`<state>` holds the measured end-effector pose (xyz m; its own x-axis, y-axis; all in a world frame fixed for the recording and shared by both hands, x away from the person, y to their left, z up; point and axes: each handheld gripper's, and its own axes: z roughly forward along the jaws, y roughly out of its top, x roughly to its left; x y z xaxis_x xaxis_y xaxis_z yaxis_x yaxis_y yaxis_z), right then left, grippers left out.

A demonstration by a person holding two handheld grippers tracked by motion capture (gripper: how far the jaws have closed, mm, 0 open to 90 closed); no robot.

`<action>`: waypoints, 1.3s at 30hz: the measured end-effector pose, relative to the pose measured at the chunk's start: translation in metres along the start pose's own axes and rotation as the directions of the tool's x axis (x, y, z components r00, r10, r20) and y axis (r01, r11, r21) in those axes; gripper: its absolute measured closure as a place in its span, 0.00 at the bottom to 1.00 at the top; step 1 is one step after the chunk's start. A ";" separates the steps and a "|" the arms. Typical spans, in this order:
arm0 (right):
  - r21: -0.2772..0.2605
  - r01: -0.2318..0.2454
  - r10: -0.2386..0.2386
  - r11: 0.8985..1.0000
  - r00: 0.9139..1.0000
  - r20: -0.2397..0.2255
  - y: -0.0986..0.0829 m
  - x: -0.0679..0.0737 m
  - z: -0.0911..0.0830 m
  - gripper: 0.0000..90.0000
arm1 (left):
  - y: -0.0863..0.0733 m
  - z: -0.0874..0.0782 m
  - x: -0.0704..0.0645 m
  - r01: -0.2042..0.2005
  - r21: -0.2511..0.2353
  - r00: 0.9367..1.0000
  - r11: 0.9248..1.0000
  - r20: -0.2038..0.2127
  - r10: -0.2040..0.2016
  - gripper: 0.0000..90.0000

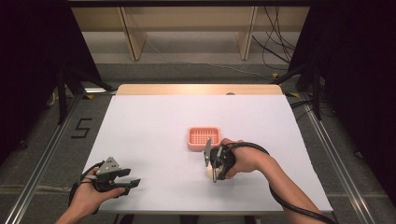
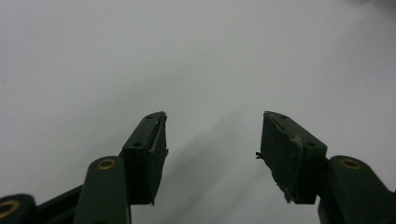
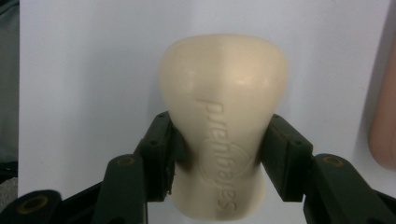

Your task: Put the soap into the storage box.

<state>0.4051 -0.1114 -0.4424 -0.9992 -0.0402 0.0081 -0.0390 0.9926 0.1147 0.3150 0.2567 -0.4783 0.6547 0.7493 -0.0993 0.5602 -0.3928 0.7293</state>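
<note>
Table: white top, wooden edge strip along the far side, grey floor around it.

Right gripper: held in the person's right hand, right of table centre and toward the near half. Tool turned so its jaws point down at the tabletop. In the right gripper view both black jaws are pressed against the narrow waist of a cream bar of soap, one jaw on each side. The bar is pinched in at the middle, wider at the far end, with raised lettering running along its face. From above, only a pale sliver of the soap peeks out beneath the gripper; whether it rests on the table or is lifted just clear, hard to say from this angle.

Pink soap dish: rectangular, slotted grid floor, sitting just beyond the right gripper, near table centre. Its rounded pink edge runs down the right side of the right gripper view.

Left gripper: in the left hand at the near left corner of the table, well apart from dish and soap. Jaws spread wide, bare white surface between them; nothing held. Pads look scuffed at the edges.
</note>
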 end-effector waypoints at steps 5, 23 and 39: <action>-0.033 0.014 -0.013 0.999 1.000 0.022 -0.003 -0.002 -0.003 0.56 | 0.001 -0.001 0.002 -0.027 0.003 1.000 1.000 -0.005 0.027 0.45; -0.106 -0.002 0.010 0.994 0.997 0.074 -0.007 -0.011 -0.018 0.56 | 0.001 -0.001 0.001 -0.028 0.000 1.000 1.000 -0.011 0.028 0.45; -0.154 -0.048 0.066 0.987 0.991 0.114 -0.011 -0.022 -0.029 0.56 | 0.001 -0.001 0.001 -0.015 -0.014 1.000 1.000 -0.006 0.015 0.45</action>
<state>0.4276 -0.1244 -0.4148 -0.9944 0.0392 -0.0979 0.0118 0.9639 0.2660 0.3155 0.2575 -0.4766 0.6599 0.7466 -0.0845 0.5432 -0.3964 0.7401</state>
